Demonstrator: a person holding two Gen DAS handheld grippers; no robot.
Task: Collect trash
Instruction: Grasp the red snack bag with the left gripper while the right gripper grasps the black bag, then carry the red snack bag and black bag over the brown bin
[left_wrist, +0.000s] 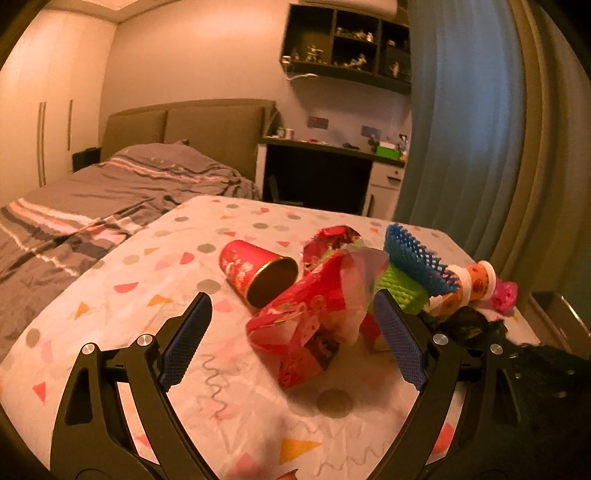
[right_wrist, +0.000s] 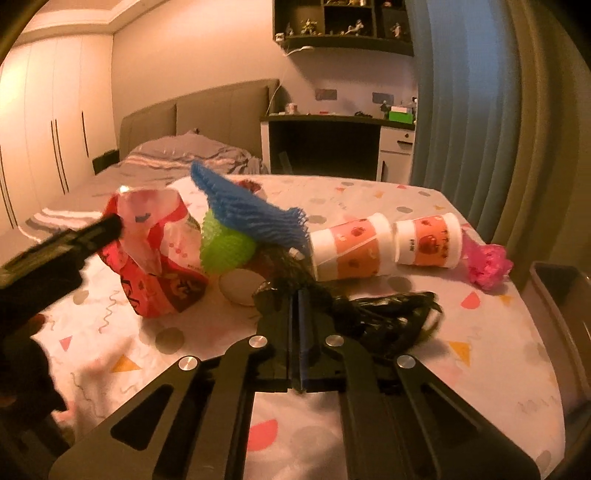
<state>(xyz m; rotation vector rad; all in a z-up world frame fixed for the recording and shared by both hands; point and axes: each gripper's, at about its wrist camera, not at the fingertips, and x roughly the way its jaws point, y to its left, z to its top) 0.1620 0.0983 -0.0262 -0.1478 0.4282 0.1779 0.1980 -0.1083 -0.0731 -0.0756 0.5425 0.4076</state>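
Trash lies on a table with a patterned cloth. A red paper cup lies on its side. A crumpled red wrapper sits between the open jaws of my left gripper, untouched as far as I can tell. Behind it are blue foam netting, green netting and two orange-and-white cups. My right gripper is shut on a black plastic bag. A pink crumpled wad lies at the right.
A bed stands to the left of the table, a desk behind it, blue curtains at the right. A dark bin rim shows past the table's right edge. The left gripper's arm crosses the right wrist view.
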